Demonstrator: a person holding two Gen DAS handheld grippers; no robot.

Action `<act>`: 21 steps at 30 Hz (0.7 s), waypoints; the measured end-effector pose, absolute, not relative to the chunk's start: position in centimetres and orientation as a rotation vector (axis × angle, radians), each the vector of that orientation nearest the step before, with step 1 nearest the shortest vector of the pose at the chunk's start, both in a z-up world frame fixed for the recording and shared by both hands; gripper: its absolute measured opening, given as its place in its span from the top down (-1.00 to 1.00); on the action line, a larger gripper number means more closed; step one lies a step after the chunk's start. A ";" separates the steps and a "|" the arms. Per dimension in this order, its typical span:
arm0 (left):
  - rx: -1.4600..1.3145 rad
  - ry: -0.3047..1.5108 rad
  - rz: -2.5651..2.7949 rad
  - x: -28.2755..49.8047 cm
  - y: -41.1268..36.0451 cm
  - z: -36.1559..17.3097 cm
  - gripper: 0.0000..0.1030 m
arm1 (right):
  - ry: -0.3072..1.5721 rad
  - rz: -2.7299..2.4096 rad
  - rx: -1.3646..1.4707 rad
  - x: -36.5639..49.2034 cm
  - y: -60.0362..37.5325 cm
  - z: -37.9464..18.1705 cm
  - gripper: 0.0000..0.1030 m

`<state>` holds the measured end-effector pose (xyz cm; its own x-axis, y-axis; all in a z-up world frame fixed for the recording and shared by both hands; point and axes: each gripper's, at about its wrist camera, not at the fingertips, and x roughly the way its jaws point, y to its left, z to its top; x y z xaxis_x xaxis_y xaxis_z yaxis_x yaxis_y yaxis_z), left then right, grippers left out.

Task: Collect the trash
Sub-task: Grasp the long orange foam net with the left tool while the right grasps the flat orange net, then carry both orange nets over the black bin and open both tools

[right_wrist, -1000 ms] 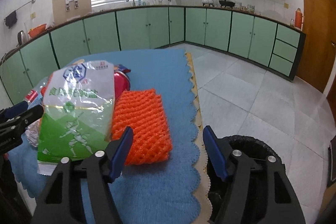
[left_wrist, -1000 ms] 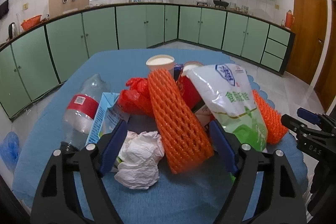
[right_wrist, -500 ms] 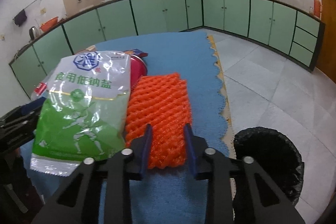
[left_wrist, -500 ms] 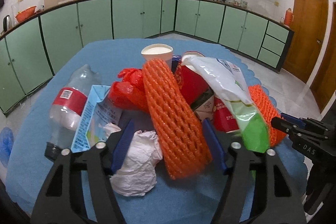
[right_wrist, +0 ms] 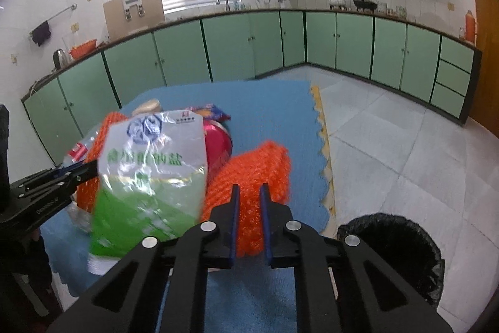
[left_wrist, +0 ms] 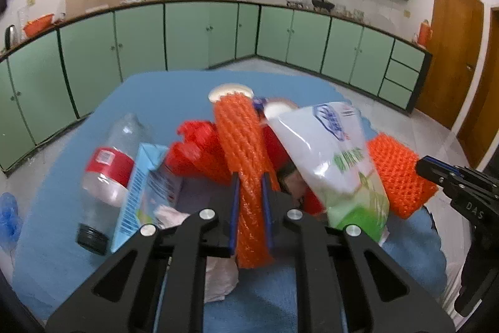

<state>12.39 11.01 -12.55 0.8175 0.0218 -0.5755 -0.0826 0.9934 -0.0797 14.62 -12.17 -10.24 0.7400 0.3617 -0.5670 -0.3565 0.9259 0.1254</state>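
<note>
Once both pairs of jaws had just closed, we had an orange foam net pinched in each gripper

Nearest us, the left gripper (left_wrist: 251, 208) had gone from spread wide around the long foam net (left_wrist: 243, 152) to squeezing its near end, and the right gripper (right_wrist: 249, 217) pinched the second foam net (right_wrist: 252, 173), now bunched and lifting off the blue mat (right_wrist: 271, 114). Beyond lay the crumpled tissue (left_wrist: 218, 273), the salt bag (left_wrist: 330, 152), a carton (left_wrist: 140, 189) and a plastic bottle (left_wrist: 106, 173), all uncollected. We judged both nets ready to carry to the black-lined bin (right_wrist: 393, 252) beside the mat
</note>
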 end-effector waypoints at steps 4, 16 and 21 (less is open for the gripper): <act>-0.095 0.556 0.073 11.6 11.0 -10.7 0.78 | 0.573 0.388 0.014 14.1 -12.7 -8.6 0.77; -0.070 0.430 0.042 10.1 8.9 -6.4 0.80 | 0.453 0.326 0.030 12.4 -15.4 -4.7 0.78; -0.061 0.393 -0.054 10.2 6.7 -4.6 0.80 | 0.417 0.280 0.033 11.5 -17.5 -3.5 0.79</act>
